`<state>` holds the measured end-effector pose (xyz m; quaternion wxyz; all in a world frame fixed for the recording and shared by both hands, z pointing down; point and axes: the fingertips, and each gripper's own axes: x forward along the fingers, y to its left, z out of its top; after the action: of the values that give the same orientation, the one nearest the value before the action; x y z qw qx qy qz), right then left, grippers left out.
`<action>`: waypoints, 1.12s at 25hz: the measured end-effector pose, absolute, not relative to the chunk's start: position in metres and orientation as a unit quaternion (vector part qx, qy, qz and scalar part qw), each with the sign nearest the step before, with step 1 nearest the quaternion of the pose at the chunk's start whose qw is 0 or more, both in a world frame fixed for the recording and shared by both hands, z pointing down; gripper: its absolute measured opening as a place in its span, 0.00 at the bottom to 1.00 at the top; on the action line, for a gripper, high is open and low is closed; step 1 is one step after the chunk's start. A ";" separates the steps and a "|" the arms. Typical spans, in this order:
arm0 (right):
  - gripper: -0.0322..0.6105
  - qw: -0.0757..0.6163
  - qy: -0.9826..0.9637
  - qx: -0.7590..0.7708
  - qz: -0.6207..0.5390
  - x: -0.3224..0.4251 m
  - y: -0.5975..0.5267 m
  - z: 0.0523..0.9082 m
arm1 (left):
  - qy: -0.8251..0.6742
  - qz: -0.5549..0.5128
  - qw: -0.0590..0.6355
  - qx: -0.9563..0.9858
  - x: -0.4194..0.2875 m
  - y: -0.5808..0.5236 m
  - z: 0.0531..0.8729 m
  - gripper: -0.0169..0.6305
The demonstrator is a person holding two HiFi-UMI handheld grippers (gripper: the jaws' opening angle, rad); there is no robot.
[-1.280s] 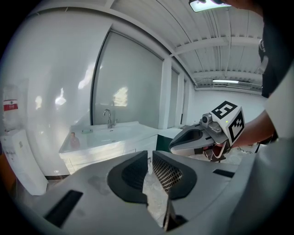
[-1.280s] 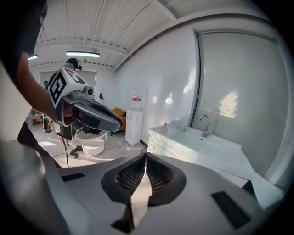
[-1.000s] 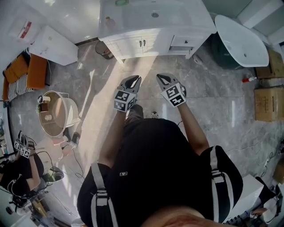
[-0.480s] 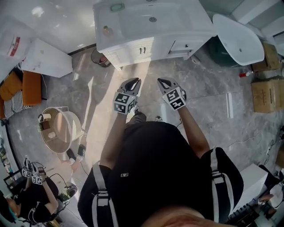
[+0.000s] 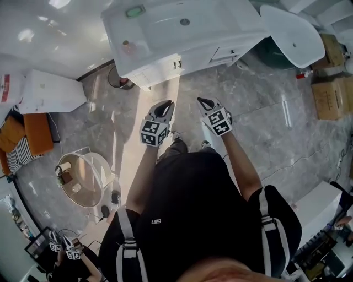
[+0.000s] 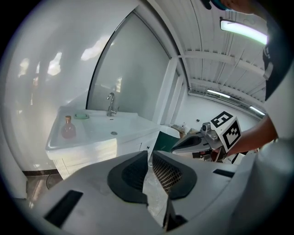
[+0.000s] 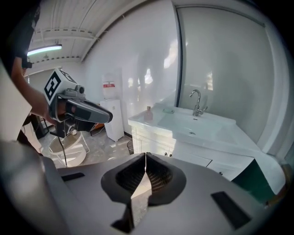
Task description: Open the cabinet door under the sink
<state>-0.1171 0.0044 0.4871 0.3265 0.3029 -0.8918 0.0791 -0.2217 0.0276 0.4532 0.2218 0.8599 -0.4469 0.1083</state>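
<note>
The white sink cabinet point(image 5: 165, 38) stands ahead of me, and its two doors point(image 5: 175, 64) with small handles are closed. In the head view my left gripper point(image 5: 164, 106) and right gripper point(image 5: 204, 102) are held side by side over the floor, well short of the cabinet, and point toward it. The left gripper point(image 6: 149, 158) is shut with nothing in it. So is the right gripper point(image 7: 145, 161), beyond which the doors point(image 7: 154, 143) and their handles point(image 7: 168, 154) show. Neither gripper touches the cabinet.
A pink bottle point(image 5: 127, 45) and a green soap dish point(image 5: 134, 11) sit on the sink top. A white bathtub point(image 5: 292, 36) and cardboard boxes point(image 5: 330, 82) are at the right. A small bin point(image 5: 117, 78), a white box point(image 5: 47, 91) and a round basin point(image 5: 83, 179) are at the left.
I have moved nearer to the sink cabinet, which has slid left in the head view. Both grippers stay shut and side by side in front of me.
</note>
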 end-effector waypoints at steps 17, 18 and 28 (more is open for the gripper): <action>0.15 0.320 -0.876 0.320 0.167 -0.138 -0.098 0.625 | -0.484 0.106 0.258 0.829 -0.254 -0.017 0.520 0.09; 0.15 0.320 -0.876 0.319 0.170 -0.139 -0.106 0.636 | -0.486 0.104 0.258 0.829 -0.251 -0.023 0.524 0.09; 0.15 0.304 -0.861 0.359 0.194 -0.154 -0.181 0.754 | -0.483 0.105 0.251 0.832 -0.224 -0.077 0.596 0.09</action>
<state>-0.1537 -0.1811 0.7536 0.3044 0.3587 -0.8609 0.1936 -0.2245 -0.0771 0.5955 0.2506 0.8325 -0.4829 0.1046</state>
